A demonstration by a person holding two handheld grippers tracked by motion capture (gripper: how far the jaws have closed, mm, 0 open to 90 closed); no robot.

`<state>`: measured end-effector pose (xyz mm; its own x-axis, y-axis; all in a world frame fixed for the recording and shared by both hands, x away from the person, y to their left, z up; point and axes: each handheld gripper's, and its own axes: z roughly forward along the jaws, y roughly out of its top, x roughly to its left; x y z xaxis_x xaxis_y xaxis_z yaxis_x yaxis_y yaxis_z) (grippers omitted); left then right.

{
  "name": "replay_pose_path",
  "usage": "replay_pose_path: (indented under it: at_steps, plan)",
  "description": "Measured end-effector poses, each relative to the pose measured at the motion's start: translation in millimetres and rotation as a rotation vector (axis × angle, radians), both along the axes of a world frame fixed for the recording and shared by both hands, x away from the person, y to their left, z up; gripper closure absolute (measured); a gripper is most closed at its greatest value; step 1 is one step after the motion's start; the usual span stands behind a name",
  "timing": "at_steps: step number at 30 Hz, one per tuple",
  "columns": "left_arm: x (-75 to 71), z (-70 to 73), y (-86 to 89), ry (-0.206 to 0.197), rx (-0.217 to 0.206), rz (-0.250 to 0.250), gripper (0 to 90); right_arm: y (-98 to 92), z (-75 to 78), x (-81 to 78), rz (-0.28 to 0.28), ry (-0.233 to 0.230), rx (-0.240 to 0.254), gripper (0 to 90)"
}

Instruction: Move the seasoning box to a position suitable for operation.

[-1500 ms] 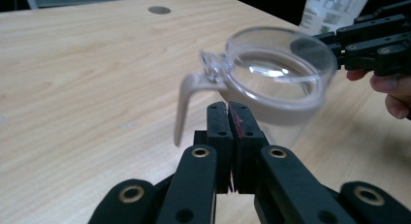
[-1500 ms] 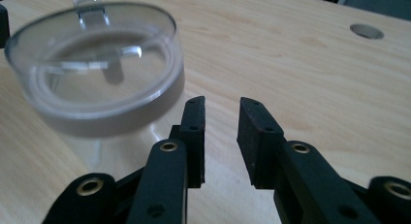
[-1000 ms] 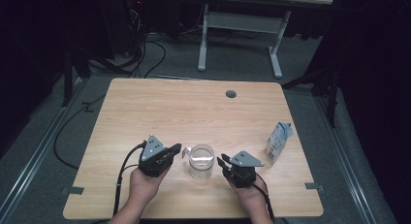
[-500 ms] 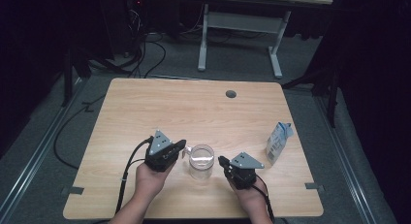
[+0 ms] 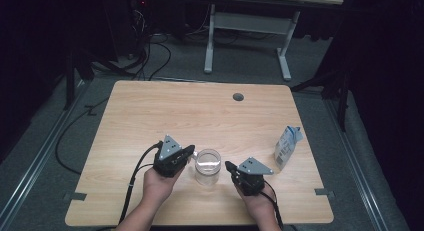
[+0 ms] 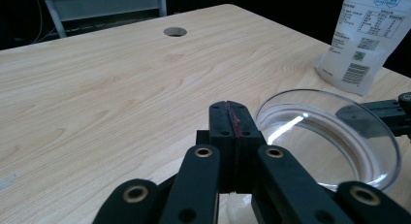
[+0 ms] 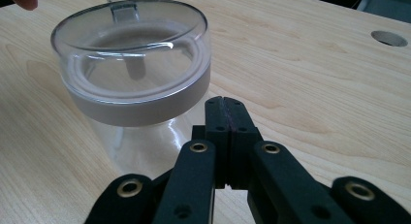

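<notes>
A clear glass jar (image 5: 208,166) with a transparent lid (image 7: 131,35) and a grey band stands near the table's front edge. Just left of it is my left gripper (image 5: 189,154), shut with nothing in it; in the left gripper view its tips (image 6: 231,118) sit beside the lid's rim (image 6: 329,136). To the jar's right, my right gripper (image 5: 229,166) points at the jar. Its jaws (image 7: 225,108) have just been closing and now meet with nothing between them, a little short of the glass.
A white and blue plastic pouch (image 5: 287,146) stands at the right side of the wooden table (image 5: 200,116). A round cable hole (image 5: 238,97) lies toward the far edge. Beyond the table are a desk frame (image 5: 245,41) and floor cables.
My left gripper has edged slightly toward the jar. The right hand has stayed where it was.
</notes>
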<state>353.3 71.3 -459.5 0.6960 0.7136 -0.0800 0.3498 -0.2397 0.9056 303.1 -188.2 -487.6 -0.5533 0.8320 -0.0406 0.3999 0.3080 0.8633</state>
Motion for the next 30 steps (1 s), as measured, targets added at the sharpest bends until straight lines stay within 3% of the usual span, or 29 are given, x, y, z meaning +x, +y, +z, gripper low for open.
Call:
replay_pose_path:
  at_steps: [30]
  plan:
    - [-0.4, -2.6, 2.2, -0.004, -0.022, -0.003, 90.0, 1.1, 1.5, -1.5, 0.014, -0.009, 0.004, 89.7]
